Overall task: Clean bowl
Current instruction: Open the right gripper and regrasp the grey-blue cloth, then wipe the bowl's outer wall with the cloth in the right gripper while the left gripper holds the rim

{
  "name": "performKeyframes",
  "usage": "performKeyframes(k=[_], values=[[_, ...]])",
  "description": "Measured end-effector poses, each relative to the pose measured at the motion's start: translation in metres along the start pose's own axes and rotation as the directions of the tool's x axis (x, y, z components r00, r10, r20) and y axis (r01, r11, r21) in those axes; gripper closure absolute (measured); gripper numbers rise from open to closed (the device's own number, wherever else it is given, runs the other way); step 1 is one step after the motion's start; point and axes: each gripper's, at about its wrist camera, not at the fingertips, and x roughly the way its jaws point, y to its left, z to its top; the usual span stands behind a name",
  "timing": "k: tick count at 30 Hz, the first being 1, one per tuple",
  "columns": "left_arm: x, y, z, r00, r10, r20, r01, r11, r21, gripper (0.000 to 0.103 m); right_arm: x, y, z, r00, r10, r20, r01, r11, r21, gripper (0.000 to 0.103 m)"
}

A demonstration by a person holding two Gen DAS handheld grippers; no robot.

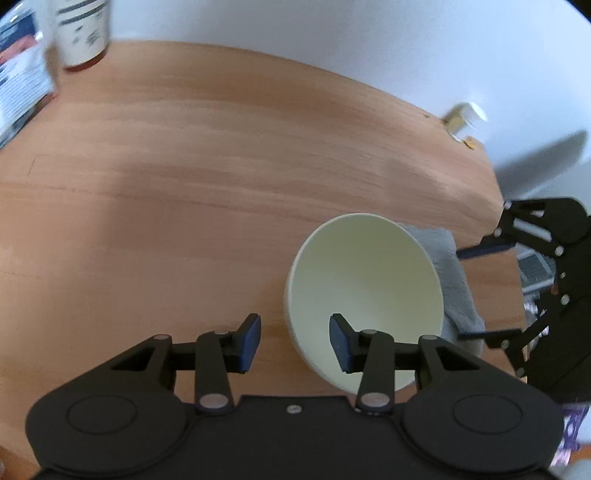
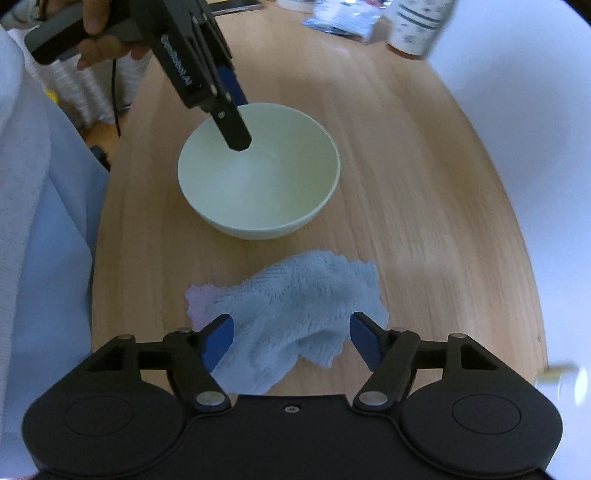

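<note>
A pale green bowl (image 2: 258, 173) stands on the wooden table; it also shows in the left wrist view (image 1: 364, 291). My left gripper (image 1: 293, 341) is open and straddles the bowl's near rim, one finger inside and one outside; it reaches the bowl from the upper left in the right wrist view (image 2: 232, 125). A crumpled light blue cloth (image 2: 295, 317) lies on the table in front of the bowl, and shows behind the bowl in the left wrist view (image 1: 452, 280). My right gripper (image 2: 290, 341) is open, its fingers on either side of the cloth.
A white labelled jar (image 1: 83, 33) and a printed packet (image 1: 20, 77) stand at the far end of the table (image 1: 184, 166); both show in the right wrist view, jar (image 2: 417, 26) and packet (image 2: 341, 16). The person's light clothing (image 2: 40, 236) is at the left.
</note>
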Motion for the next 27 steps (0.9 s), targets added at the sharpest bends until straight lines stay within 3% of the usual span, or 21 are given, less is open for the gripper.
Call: performKeyframes(k=[6,11,13,15,18,21,27], values=[[0.007,-0.005,-0.009,1.000,0.024,-0.002,-0.024,0.997,-0.069,0.062,0.024,-0.016,0.006,0.997,0.074,-0.038,-0.075,0.997,-0.015,0.031],[0.015,-0.009,-0.016,0.999,0.035,-0.005,-0.036,0.993,-0.115,0.062,0.024,-0.015,0.008,0.997,0.075,-0.016,-0.075,0.997,-0.020,0.041],[0.017,-0.009,-0.018,0.999,0.047,0.008,-0.046,0.992,-0.119,0.062,0.022,-0.011,0.010,0.998,0.065,-0.011,-0.065,0.998,0.000,0.048],[0.019,-0.010,-0.018,0.998,0.058,0.020,-0.055,0.990,-0.132,0.062,0.019,-0.009,0.012,0.998,0.058,-0.007,-0.057,0.997,0.041,0.065],[0.022,-0.012,-0.017,0.998,0.052,0.036,-0.047,0.988,-0.144,0.062,0.012,-0.013,0.015,0.999,0.048,0.020,-0.051,0.983,0.177,0.074],[0.028,-0.012,-0.016,0.998,0.060,0.036,-0.053,0.985,-0.161,0.068,0.004,-0.018,0.010,0.998,0.030,0.058,-0.049,0.931,0.362,0.074],[0.036,-0.008,-0.012,0.999,0.026,0.035,-0.020,0.988,-0.154,0.080,-0.012,-0.007,-0.023,0.982,-0.001,0.188,-0.125,0.743,0.658,0.074]])
